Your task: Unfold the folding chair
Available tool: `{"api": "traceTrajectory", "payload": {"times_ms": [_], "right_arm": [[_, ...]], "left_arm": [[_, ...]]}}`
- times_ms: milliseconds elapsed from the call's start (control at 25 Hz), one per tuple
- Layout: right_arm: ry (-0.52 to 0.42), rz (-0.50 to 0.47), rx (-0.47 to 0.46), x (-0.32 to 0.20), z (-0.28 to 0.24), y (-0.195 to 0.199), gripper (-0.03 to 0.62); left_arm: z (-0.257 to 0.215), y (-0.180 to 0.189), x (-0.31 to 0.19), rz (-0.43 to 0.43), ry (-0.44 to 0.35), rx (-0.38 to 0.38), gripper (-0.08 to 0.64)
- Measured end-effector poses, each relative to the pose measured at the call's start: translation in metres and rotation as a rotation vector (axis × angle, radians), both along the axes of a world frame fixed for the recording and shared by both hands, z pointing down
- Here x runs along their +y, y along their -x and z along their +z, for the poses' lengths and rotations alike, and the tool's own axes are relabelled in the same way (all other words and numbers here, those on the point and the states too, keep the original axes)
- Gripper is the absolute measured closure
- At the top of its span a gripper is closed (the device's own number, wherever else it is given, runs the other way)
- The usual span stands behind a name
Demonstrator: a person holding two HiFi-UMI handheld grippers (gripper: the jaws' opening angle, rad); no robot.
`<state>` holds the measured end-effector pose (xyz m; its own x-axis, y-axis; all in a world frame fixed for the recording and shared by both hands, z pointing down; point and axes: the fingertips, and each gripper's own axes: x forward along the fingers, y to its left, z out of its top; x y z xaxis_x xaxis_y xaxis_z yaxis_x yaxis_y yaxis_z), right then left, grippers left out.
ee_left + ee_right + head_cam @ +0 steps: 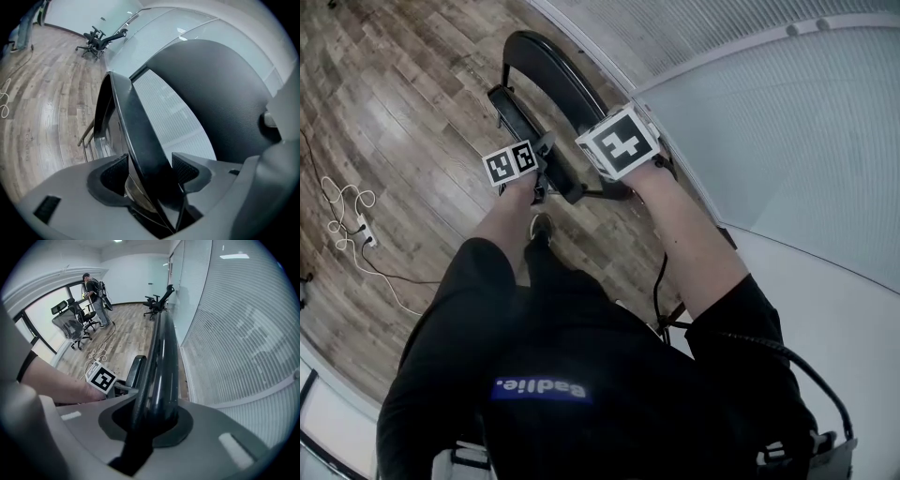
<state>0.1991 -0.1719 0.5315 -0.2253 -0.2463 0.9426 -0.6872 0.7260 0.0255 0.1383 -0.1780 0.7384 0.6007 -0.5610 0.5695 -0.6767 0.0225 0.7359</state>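
The black folding chair (546, 70) stands partly folded on the wood floor by a glass wall. In the head view my left gripper (542, 176) is at the seat's near edge and my right gripper (614, 173) at the curved back frame. In the left gripper view the jaws (150, 171) are shut on the thin black seat panel (136, 126), with the padded backrest (220, 93) to the right. In the right gripper view the jaws (154, 416) are shut round the glossy black frame tube (164, 348); the left gripper's marker cube (102, 378) shows beside it.
A frosted glass wall with blinds (234, 333) runs close along the chair's right. A white cable (352, 216) lies on the floor at left. Far off stand office chairs (70, 324) and a person (93, 296). My legs are just behind the chair.
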Motion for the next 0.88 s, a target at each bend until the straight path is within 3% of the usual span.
{"api": "traceTrajectory", "payload": {"times_ms": [160,240,400,880], "right_arm": [[0.022,0.004,-0.025,0.001,0.006,0.001,0.531],[0.037,0.004,-0.045,0.003,0.011,0.003,0.532],[0.069,0.006,-0.084,0.014,0.021,0.016,0.534],[0.147,0.012,-0.146,-0.003,0.065,0.053,0.534]], "left_arm": [[0.008,0.029,0.02,0.01,-0.008,-0.016,0.299],[0.017,0.05,0.032,-0.034,0.023,-0.009,0.333],[0.039,0.103,0.064,-0.156,0.083,0.056,0.344],[0.131,0.218,0.108,-0.238,0.131,0.185,0.343]]}}
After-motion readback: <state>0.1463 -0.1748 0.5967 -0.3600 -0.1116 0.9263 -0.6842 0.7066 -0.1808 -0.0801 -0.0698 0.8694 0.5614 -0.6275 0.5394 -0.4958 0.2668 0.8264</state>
